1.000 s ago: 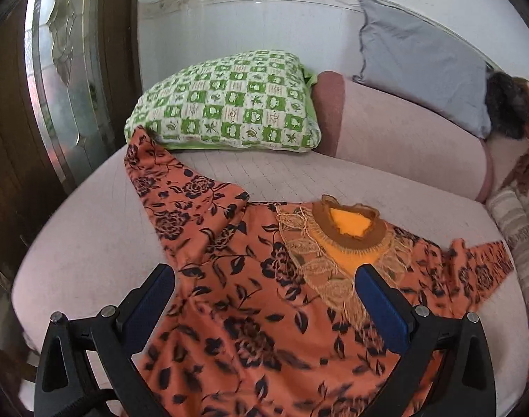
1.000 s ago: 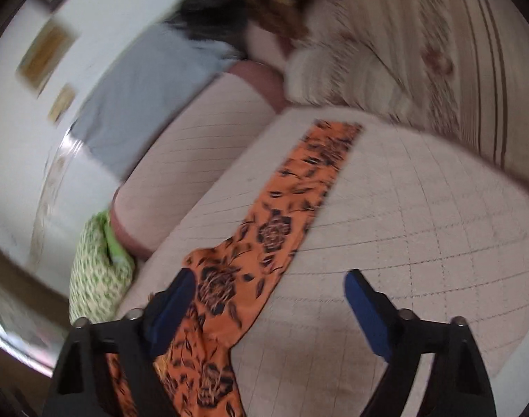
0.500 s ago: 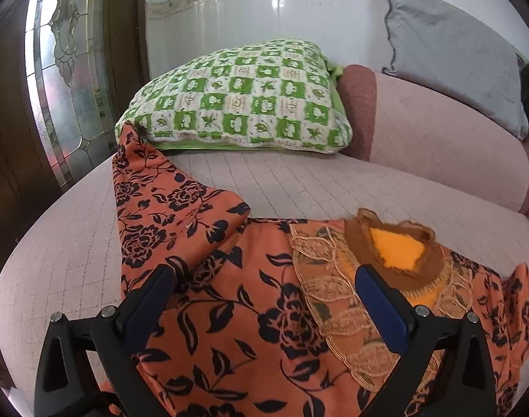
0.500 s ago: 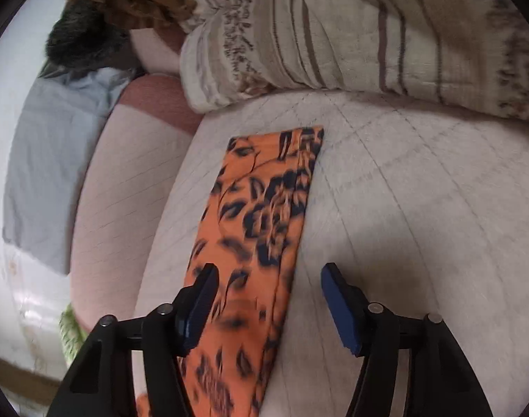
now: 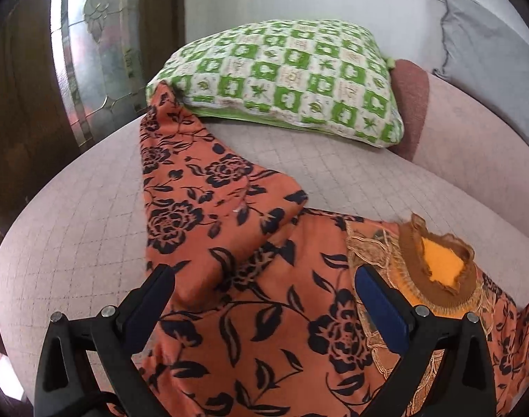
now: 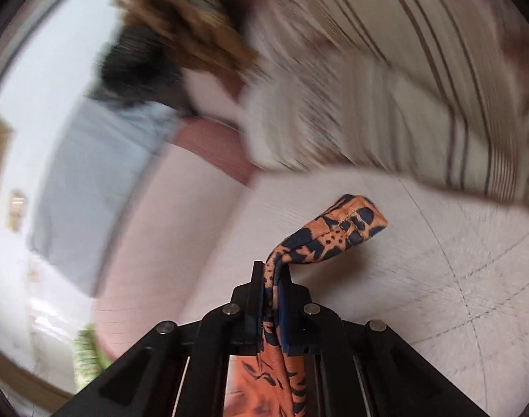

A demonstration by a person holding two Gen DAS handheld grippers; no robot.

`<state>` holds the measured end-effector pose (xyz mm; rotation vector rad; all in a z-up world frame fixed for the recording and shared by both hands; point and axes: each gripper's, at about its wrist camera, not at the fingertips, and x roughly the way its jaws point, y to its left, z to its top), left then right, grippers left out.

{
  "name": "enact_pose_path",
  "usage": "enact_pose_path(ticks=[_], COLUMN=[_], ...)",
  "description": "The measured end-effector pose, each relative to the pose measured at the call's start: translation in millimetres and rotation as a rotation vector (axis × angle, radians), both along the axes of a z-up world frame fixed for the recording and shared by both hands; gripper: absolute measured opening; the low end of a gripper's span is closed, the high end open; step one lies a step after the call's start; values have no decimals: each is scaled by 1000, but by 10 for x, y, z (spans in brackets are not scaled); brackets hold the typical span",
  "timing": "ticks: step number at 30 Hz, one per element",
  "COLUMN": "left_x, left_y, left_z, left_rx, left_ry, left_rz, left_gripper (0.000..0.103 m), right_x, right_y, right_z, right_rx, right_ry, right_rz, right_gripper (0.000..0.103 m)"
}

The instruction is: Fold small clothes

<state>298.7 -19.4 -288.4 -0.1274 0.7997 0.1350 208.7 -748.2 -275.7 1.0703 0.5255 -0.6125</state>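
An orange top with black flowers (image 5: 264,312) lies spread on the pink quilted cushion (image 5: 83,229). Its brown embroidered collar (image 5: 438,271) is at the right. One sleeve (image 5: 181,173) runs up to the left toward the pillow. My left gripper (image 5: 264,299) is open, low over the top near that sleeve's shoulder, holding nothing. My right gripper (image 6: 273,278) is shut on the other sleeve (image 6: 330,232), whose cuff end sticks out past the fingertips above the cushion (image 6: 420,295). The right wrist view is blurred.
A green and white checked pillow (image 5: 285,73) lies at the back left, touching the sleeve end. A grey cushion (image 5: 490,31) leans on the wall. A striped beige blanket (image 6: 386,87) lies beyond the right gripper. A glass door (image 5: 90,52) stands at the left.
My right gripper has closed on the sleeve end and lifted it off the cushion. My left gripper has moved left and lower toward the other sleeve, still open.
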Motion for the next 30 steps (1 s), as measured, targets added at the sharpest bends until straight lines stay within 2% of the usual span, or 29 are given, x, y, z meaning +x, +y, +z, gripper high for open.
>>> enact_pose_path(ticks=[4,6,9,11,14,17,21,24,27,28,29,30], left_x=[-30,-37,-44,-51,-80,-96,-54,-17,-1,5,4,9], left_y=[208,307,473,595,792,968,1141,1241,1335,1361,1371,1378], left_z=[51,69,92,111,152,178,191,213,240,246,250,254], left_rx=[-29,-29,-35,-37,-13,5,-16,-9,-34,-50,-65,-81], left_ry=[-4,3,11,9,-10,-28,-23,-23,-32,-34,-32,-28], left_rz=[35,51,76,94,125,161,170,181,201,206,205,203], left_gripper=[103,103,103,103,103,103,103,103,103,103,103,103], right_x=[-62,-30,218,426,784,1075,1192,1204,977,944,880,812], right_y=[263,559,1182,1688,2558,3515,4599,5229,5549,5554,5553,5529], right_z=[929,1331,1655,1703,1499,1026,298,-229,-432,-428,-374,-298], right_rx=[-119,-167,-234,-240,-217,-156,13,179,301,306,296,286], right_ry=[-142,-186,-161,-145,-80,-8,71,159,153,126,101,71], right_rz=[33,113,286,412,603,773,885,970,1072,1096,1119,1137], right_gripper=[7,7,7,7,7,11,12,20,29,40,68,80])
